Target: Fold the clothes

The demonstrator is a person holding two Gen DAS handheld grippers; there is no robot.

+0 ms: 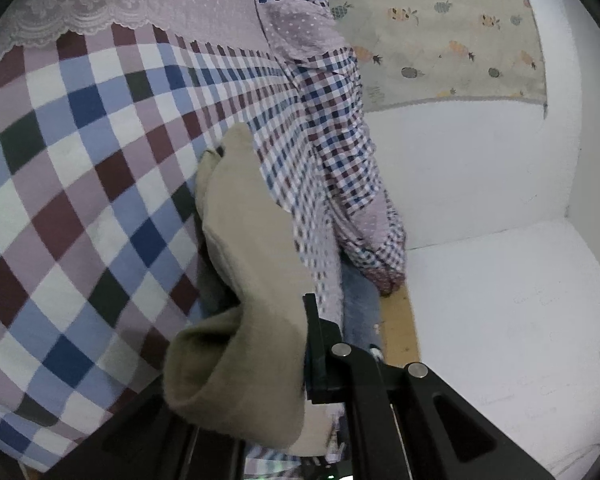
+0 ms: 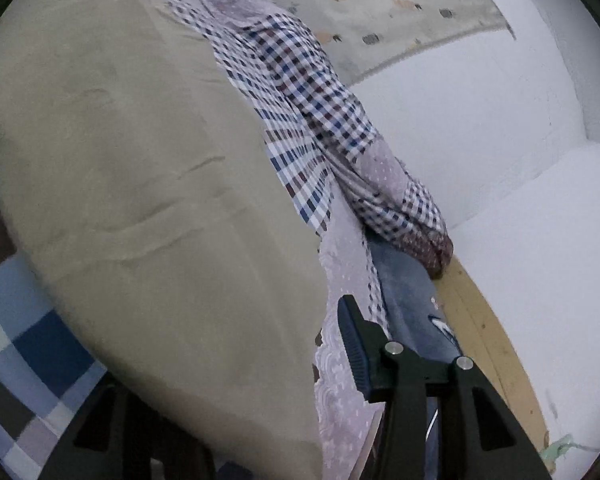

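Observation:
A khaki garment point(image 1: 240, 240) hangs over the checked quilt point(image 1: 80, 200) in the left wrist view. My left gripper point(image 1: 276, 332) is shut on its rolled lower edge; only the right finger point(image 1: 314, 352) shows, pressed against the cloth. In the right wrist view the same khaki garment point(image 2: 140, 180) fills the left half and hides the left finger of my right gripper point(image 2: 300, 328). Its right finger point(image 2: 354, 344) stands apart from the khaki cloth, with lilac lace bedcover point(image 2: 332, 380) showing in the gap.
A small-checked cloth with lilac dotted patches point(image 1: 340, 140) hangs off the bed's edge point(image 2: 340, 120). Beside it are a person's blue jeans and shoe point(image 2: 412, 300), a wooden floor strip point(image 2: 488, 340), white panels point(image 1: 500, 320) and a pineapple-print rug point(image 1: 440, 20).

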